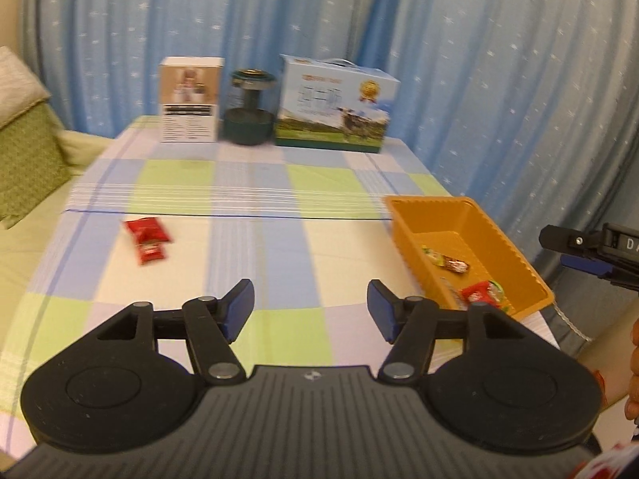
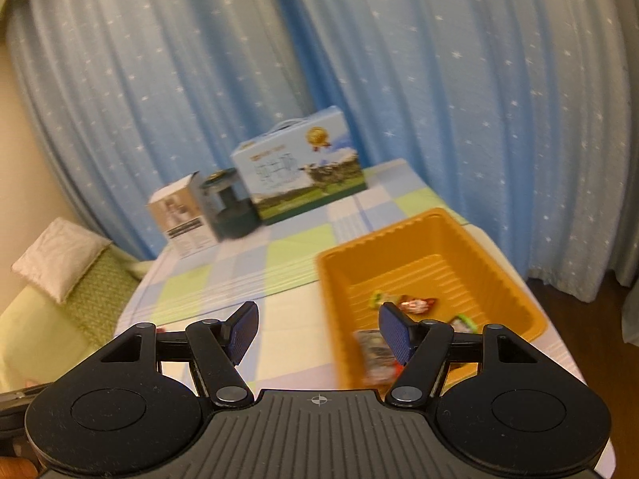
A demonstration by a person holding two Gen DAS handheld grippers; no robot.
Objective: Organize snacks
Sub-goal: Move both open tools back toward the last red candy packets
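An orange tray (image 1: 515, 251) sits at the table's right edge and holds several wrapped snacks (image 1: 451, 263). Two red snack packets (image 1: 147, 236) lie on the checked cloth at the left. My left gripper (image 1: 310, 305) is open and empty above the table's front middle, between the packets and the tray. In the right wrist view my right gripper (image 2: 318, 329) is open and empty, raised over the near left wall of the orange tray (image 2: 491, 247), with snacks (image 2: 415, 302) below it. The right gripper's body (image 1: 591, 251) shows at the left view's right edge.
At the back of the table stand a white box (image 1: 189, 99), a dark green jar (image 1: 249, 107) and a blue carton with a handle (image 1: 335, 105). A blue curtain hangs behind. A green sofa with a cushion (image 1: 24, 135) lies to the left.
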